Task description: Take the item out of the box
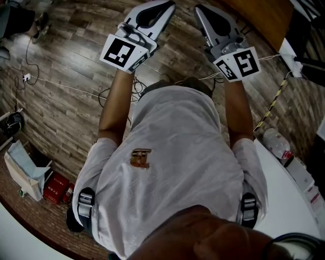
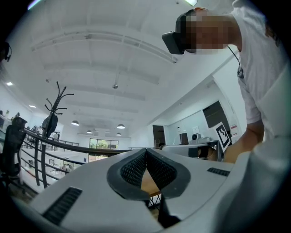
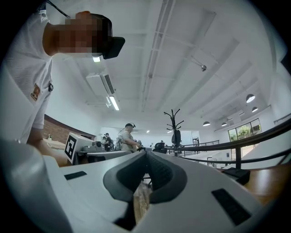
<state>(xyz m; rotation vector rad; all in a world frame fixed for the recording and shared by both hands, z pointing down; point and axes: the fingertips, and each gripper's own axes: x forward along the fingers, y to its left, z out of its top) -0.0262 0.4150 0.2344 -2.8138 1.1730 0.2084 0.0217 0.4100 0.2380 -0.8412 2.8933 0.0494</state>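
Wood-plank floor [image 1: 61, 101] fills the head view, with thin cables [image 1: 66, 86] trailing across it and a pale bag [image 1: 23, 170] at the left edge. A white table [image 1: 284, 203] curves in at the lower right, with a clear bottle [image 1: 277, 142] near its far end. A yellow-and-black striped strip [image 1: 271, 106] runs along the floor beside it.

The person's white shirt [image 1: 172, 162], which bears a small brown emblem [image 1: 140, 158], takes up the middle of that view. Both bare forearms reach forward from it.

The left gripper [image 1: 161, 7] and the right gripper [image 1: 203, 12] are held out over the floor, well apart from the table. Their tips lean toward each other but do not touch. Each carries its marker cube [image 1: 122, 53] close to the wrist.

The 2 gripper views look upward into a large white hall with ceiling lamps, a curved dark railing [image 2: 45, 141] and a coat stand [image 3: 175, 123]. People [image 3: 127, 136] stand at a desk far behind.

In the left gripper view the ribbed black pads [image 2: 134, 170] are pressed together at the tip, with nothing between them. In the right gripper view the pads [image 3: 159, 173] likewise meet at the tip and hold nothing.

None of the 3 views shows the box or its item.
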